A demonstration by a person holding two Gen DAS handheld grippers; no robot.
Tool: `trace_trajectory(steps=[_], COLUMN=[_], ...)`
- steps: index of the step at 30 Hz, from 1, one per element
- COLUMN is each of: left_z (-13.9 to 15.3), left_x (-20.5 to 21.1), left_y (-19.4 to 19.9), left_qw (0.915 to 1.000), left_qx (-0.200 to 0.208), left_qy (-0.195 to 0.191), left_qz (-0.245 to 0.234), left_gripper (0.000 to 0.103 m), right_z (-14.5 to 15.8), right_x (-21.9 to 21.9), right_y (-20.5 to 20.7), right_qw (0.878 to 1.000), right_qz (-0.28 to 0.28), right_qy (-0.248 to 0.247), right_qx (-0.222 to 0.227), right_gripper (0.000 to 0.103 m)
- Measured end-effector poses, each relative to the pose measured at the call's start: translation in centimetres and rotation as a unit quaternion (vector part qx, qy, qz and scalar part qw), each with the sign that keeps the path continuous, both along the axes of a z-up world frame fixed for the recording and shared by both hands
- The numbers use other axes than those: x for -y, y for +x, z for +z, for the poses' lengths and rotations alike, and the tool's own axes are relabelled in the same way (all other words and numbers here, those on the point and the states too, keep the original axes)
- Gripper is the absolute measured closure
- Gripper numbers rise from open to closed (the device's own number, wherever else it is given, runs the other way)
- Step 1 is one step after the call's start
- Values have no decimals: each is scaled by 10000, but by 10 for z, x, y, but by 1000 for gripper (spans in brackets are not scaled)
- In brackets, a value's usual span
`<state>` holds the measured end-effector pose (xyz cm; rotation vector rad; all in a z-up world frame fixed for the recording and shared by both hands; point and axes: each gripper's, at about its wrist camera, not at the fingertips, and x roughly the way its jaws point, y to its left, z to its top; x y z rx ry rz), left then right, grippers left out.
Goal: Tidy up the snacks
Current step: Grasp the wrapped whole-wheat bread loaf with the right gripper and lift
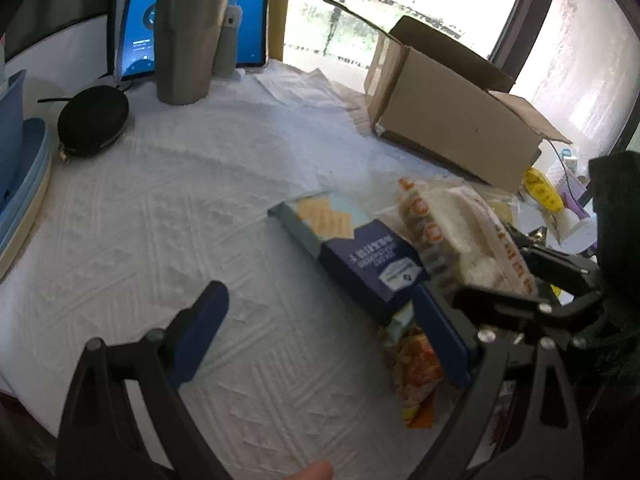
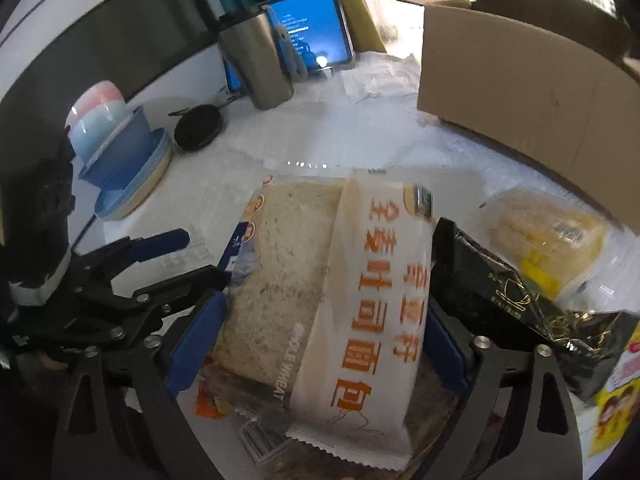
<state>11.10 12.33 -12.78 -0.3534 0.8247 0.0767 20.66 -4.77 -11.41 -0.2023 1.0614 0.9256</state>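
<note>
Surface: white embossed cloth [image 1: 168, 216] is covering the tabletop, with bright window light coming in behind the far edge.
Far edge: a steel tumbler [image 1: 186, 36] is standing in front of a lit tablet [image 1: 140, 28]; a round black pouch [image 1: 93, 121] is lying just beside them, toward the left edge.
Left edge: stacked blue bowls [image 2: 120, 148] are sitting on a pile of plates.
Right side: an open cardboard box [image 1: 452, 120] is resting near the far right corner, its flaps standing up.
Left gripper [image 1: 320, 344]: its blue-padded jaws are standing wide apart over the cloth, holding nothing; the right-hand pad is sitting against the near end of a navy cracker box [image 1: 360, 256].
Cracker box: it is lying flat near the middle of the tabletop, partly tucked under the bread.
Right gripper [image 2: 320, 344]: its jaws are sitting on either side of the whole wheat bread bag [image 2: 320, 280], pads pressing on both sides of the package.
Bread bag: it is lying on top of the snack pile toward the near edge, white label with orange characters facing up.
In the way: a black foil snack bag [image 2: 512, 300] is crowding the right pad; a clear-wrapped yellow pastry [image 2: 548, 236] is lying beyond it, in front of the cardboard box; an orange packet [image 1: 416, 376] is lying under the cracker box, behind the left gripper's right pad.
</note>
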Motion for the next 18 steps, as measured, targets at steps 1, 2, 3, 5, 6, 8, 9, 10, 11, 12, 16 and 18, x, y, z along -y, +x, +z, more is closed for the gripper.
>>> trace_trajectory(steps=[1,2,3,5,6,8,9,10,11,12,16,18], left_z=[0,1,3,7,8,12,12,13,13,12,3,-5], left_x=[0,0,0,3,4,9,11,14,16,18,27,31], left_y=[0,0,1,3,4,10,12,16,20,25,41,50], left_qw=[10000,10000,10000,10000,10000,9999,9999,9999,9999,9999,9996,9989], left_qx=[-5,5,20,66,82,108,104,92,63,18,-241,-440], left_qy=[-14,-24,-30,-19,-12,-17,-34,-69,-86,-106,-4,63], left_qz=[4,6,7,-10,-20,-80,-99,-103,-96,-108,-132,-154], left_gripper=[9,9,9,9,9,9,9,9,9,9,9,9], right_z=[2,6,7,14,17,23,26,28,32,34,41,43], right_x=[1,3,6,12,16,23,28,31,37,41,58,66], right_y=[-1,-2,-2,-3,-3,-1,-1,0,1,2,5,6], right_qw=[10000,9999,9999,9997,9995,9992,9990,9988,9984,9981,9971,9966], right_qz=[-1,-40,-54,-61,-76,-140,-174,-192,-236,-268,-389,-440], right_qy=[-3,-8,1,52,73,159,210,243,301,335,453,507], right_qx=[36,121,156,244,287,342,354,370,415,435,469,473], right_gripper=[21,24,25,26,26,27,27,27,27,27,26,26])
